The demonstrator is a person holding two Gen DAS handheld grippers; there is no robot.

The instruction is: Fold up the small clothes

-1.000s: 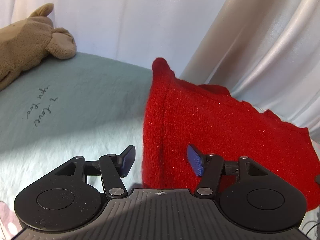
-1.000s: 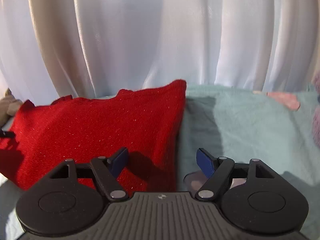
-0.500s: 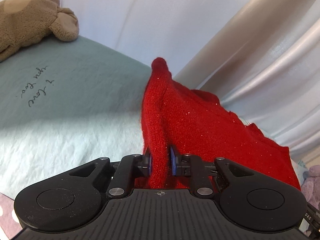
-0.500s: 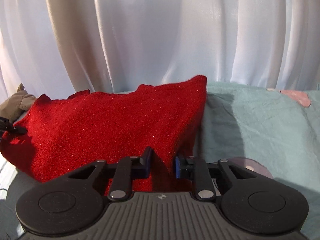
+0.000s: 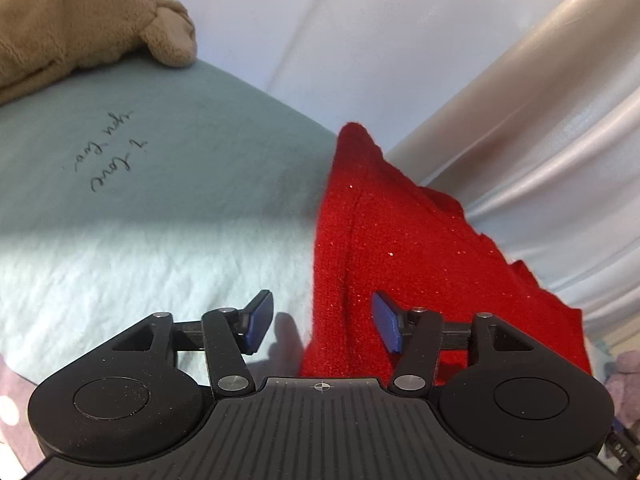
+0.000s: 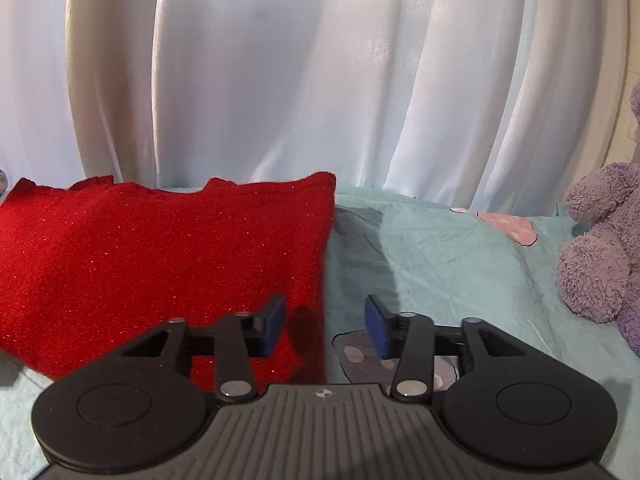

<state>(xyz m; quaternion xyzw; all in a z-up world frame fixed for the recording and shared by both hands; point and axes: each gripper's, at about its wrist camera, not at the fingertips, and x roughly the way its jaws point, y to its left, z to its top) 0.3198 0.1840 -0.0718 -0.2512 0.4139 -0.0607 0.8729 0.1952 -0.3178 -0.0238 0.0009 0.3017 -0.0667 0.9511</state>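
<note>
Red sweater point(image 5: 404, 264) on teal blanket point(image 5: 168, 216)

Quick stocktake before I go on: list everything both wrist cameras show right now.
sweater: 1, red, lying on the blanket, its side edges between both sets of jaws
blanket: 1, pale teal, with handwriting, under everything
brown plush: 1, tan, far left on the blanket
purple plush: 1, lilac, right edge
curtain: 1, white, behind
left gripper: 1, black, blue pads, jaws just opened, apart from the sweater
right gripper: 1, same, jaws just opened
</note>
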